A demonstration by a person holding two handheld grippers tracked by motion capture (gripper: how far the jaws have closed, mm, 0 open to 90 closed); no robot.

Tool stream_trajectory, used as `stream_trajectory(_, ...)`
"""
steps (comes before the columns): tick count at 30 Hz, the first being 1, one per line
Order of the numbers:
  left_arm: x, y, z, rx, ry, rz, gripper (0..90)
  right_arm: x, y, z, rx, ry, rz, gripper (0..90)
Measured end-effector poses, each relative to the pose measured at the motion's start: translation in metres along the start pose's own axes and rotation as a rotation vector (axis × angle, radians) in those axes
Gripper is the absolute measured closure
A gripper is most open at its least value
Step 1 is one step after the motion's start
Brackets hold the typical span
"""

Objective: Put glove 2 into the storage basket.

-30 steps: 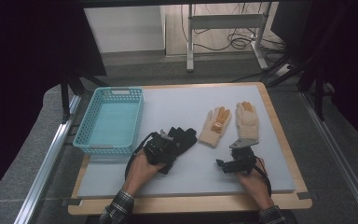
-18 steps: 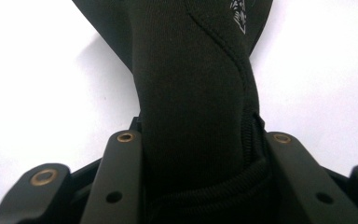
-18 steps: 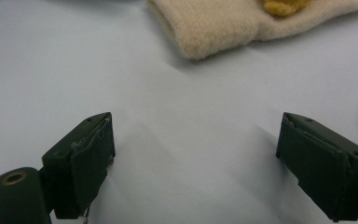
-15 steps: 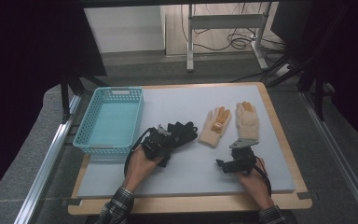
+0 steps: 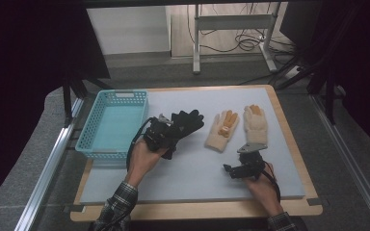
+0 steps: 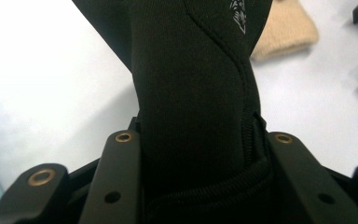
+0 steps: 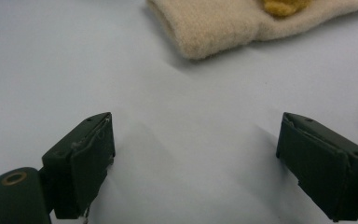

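Lifted since a second ago: black glove (image 5: 185, 122), my left gripper (image 5: 166, 134) having just clamped its cuff, now off the table (image 5: 192, 168). Right gripper (image 5: 243, 168) idles wide open, empty. Basket (image 5: 89, 144) empty; both beige gloves (image 5: 238, 127) untouched, so barely started.

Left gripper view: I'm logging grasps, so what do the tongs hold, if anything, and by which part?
The left tongs are shut on the black glove, pinched at its cuff end. The right tongs are open, holding nothing.
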State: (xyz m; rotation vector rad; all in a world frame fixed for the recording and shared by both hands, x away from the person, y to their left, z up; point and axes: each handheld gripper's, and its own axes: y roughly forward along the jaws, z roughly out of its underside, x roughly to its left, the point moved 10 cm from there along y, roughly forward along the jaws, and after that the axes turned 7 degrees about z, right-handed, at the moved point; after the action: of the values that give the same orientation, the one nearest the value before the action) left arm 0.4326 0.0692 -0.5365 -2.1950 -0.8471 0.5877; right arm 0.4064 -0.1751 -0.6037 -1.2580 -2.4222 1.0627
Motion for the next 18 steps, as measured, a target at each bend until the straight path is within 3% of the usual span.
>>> stream_trajectory(10, 0.023, -0.021, -0.016, -0.024, -0.042, -0.044, 62.8, 0.0, 0.0, 0.0, -0.001, 0.0, 0.001, 11.0)
stream_trajectory(18, 0.049, -0.05, -0.027, -0.052, -0.072, -0.112, 62.9, 0.0, 0.0, 0.0, -0.001, -0.001, 0.0, 11.0)
